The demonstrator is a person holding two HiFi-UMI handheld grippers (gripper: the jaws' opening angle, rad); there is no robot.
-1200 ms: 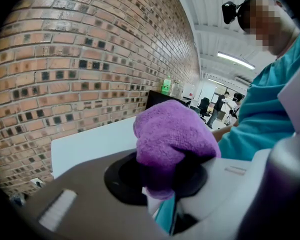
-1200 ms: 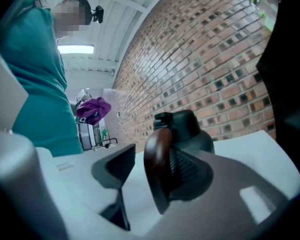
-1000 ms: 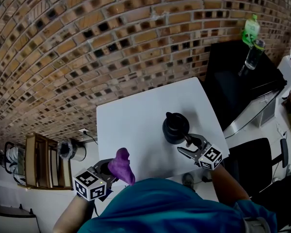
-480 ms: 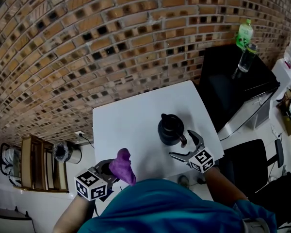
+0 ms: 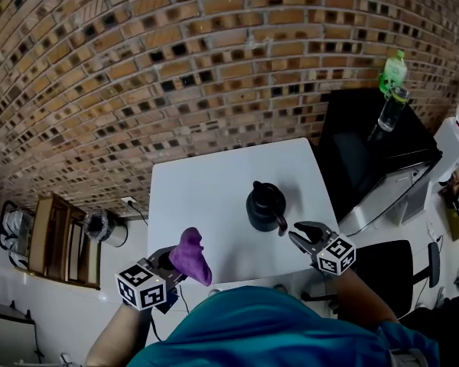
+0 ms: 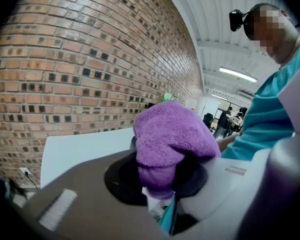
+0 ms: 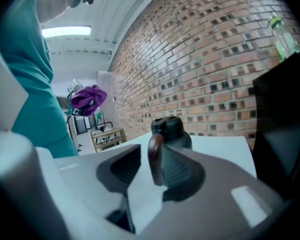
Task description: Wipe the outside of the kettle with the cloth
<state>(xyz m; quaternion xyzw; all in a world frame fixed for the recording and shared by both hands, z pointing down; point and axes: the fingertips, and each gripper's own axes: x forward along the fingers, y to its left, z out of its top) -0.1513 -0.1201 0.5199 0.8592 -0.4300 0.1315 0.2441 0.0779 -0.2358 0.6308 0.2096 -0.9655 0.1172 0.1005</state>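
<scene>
the kettle [image 5: 263, 207] is a squat, rounded black pot with a matte skin, a narrower neck and a domed lid. it stands upright on the smooth white square table [image 5: 206, 197], a little toward 3 o'clock of the tabletop's middle. its curved, glossy brown handle [image 7: 155, 154] points to about 5 o'clock in the head view.

the right gripper [image 5: 297, 234] comes in from that side, at 4 o'clock of the kettle. its jaws have just been closing and now stand narrowly apart. the handle is upright between them, close against one jaw's ribbed pad, with a thin gap on the other side. they do not yet pinch it.

the left gripper [image 6: 157, 184] hangs over the table's 7 o'clock corner, well apart from the kettle. its jaws are clamped on the cloth [image 6: 170, 139], a purple, fuzzy towel bunched into a soft lump that bulges above the jaws.

a rough brick wall [image 5: 176, 75] fills the view at 12 o'clock. a green plastic bottle [image 5: 394, 69] stands at 2 o'clock.
</scene>
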